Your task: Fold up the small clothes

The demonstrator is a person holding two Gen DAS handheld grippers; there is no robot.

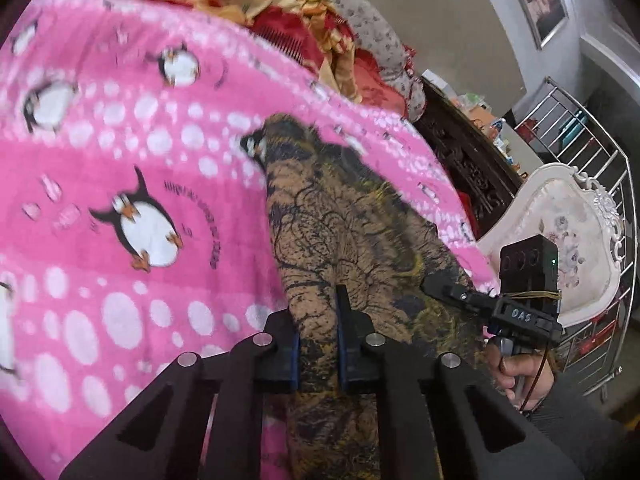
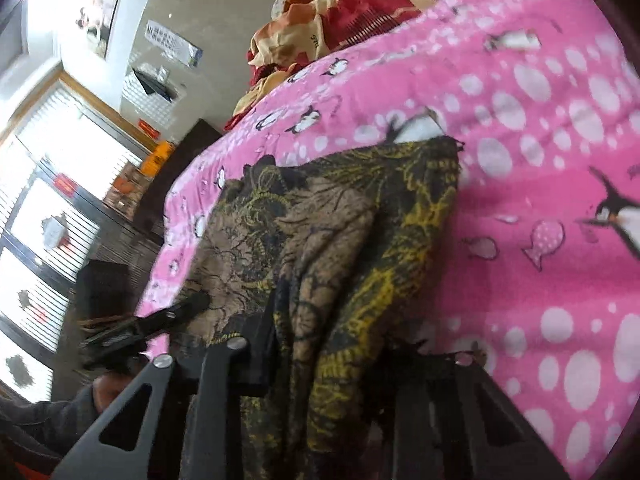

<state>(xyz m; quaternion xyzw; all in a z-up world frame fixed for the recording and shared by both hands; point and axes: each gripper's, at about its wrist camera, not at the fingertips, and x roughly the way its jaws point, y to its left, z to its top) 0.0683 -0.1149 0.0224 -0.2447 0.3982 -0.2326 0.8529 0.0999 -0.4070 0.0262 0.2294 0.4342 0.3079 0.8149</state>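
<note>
The small garment [image 1: 340, 216] — a thin brown-and-black piece printed with yellow, tree-like lines — lay on the pink penguin blanket [image 1: 120, 152], stretched from the blanket's near edge toward the heap of red-and-gold bedding [image 1: 280, 4] at its far end. The left gripper [image 1: 318, 344] was clenched on the garment's near end, cloth pinched between its blue-lined fingers [image 1: 343, 340] and running on beneath the tool. The right gripper [image 2: 320, 360] sat at the same near edge of the blanket, its jaws drawn in around a gathered fold of the same garment; the far finger was buried under cloth, so how firmly it bit could not be told for certain, though the fabric bunched there as if held. From the left wrist view, the right tool [image 1: 452, 292] lay just beside the left one, touching the garment's side toward the white armchair [image 1: 560, 240]. The cloth looked light, limp and a little slippery — it creased and heaped, so it would probably sag between two grips and slide over the fleecy blanket. Judging from that, the best hold would be at hems or corners along the blanket's near edge, both tools taking a single layer and keeping it taut, since a bite into the middle would likely gather several layers and spoil the fold.
</note>
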